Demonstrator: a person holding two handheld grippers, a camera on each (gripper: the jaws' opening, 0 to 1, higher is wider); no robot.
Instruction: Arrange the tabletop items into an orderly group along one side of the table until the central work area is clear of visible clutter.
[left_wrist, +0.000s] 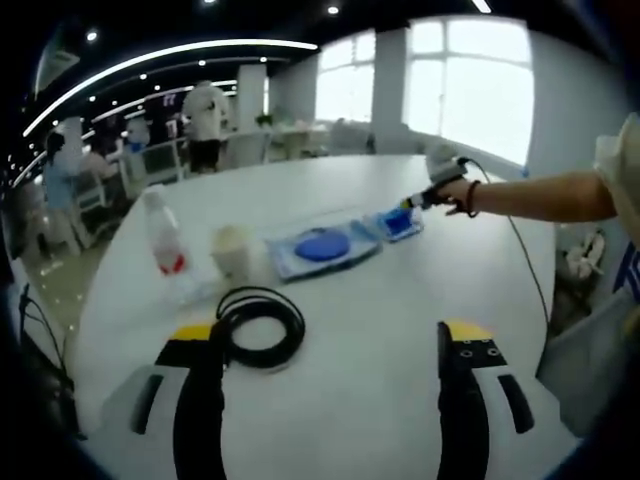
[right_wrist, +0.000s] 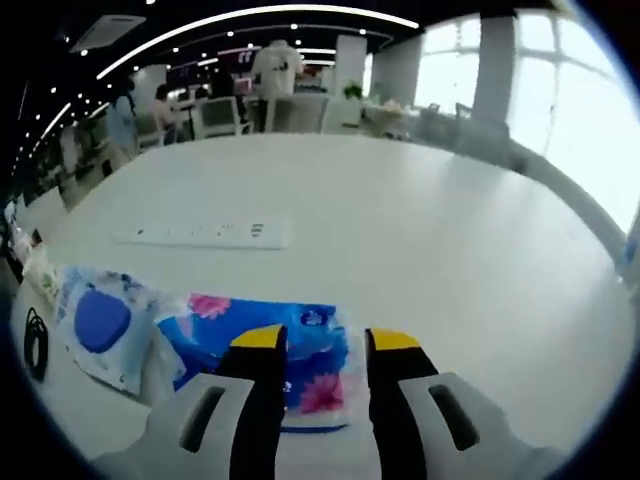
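right gripper view: right gripper (right_wrist: 318, 345), jaws spread, straddles the blue floral tissue pack (right_wrist: 300, 372); closing off-centre could let the soft pack slip.

Left gripper (left_wrist: 340, 345): two black jaws, yellow tips, grey housing with dark slots, small screw holes by right tip. Right gripper (right_wrist: 320, 350): same black, yellow and grey build. Hand (left_wrist: 458, 192): dark wristband, pale short sleeve, black trailing cable.

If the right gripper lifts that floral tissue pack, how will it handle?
The floral tissue pack looks like soft plastic wrap, so it will probably squash and sag. It lies flat, so rolling seems unlikely. The glossy film may slip between the right gripper jaws.
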